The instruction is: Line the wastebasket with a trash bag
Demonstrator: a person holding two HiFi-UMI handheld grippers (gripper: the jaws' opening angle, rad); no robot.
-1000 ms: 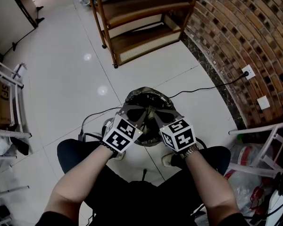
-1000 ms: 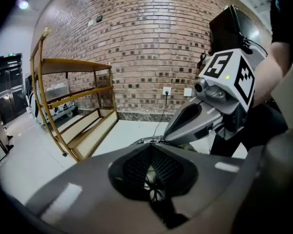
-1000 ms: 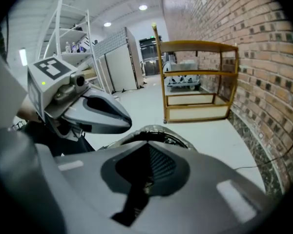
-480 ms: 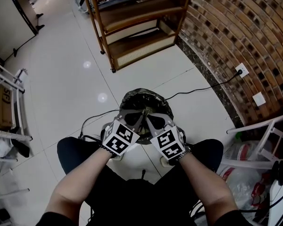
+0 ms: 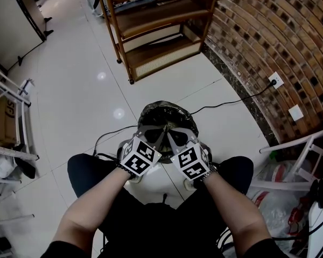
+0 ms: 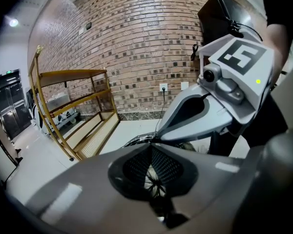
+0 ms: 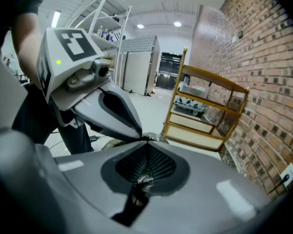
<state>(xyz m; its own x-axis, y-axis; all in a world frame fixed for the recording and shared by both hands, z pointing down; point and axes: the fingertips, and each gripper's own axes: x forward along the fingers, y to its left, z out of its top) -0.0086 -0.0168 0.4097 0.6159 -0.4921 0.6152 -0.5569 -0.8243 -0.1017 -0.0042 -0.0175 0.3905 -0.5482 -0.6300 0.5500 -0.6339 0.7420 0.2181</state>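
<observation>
The wastebasket (image 5: 190,124) stands on the floor between the seated person's knees, with the dark trash bag (image 5: 164,107) draped over its rim and a wooden shelf (image 5: 156,28) farther off. The left gripper (image 6: 152,143) and right gripper (image 7: 147,140) meet tip to tip at its near rim. Each has its jaws pressed together on crinkled bag film (glimpsed in the hollow behind the pads).

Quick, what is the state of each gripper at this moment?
Left gripper: closed, fingers pinching a fold of the trash bag.
Right gripper: closed, also pinching the trash bag.
</observation>
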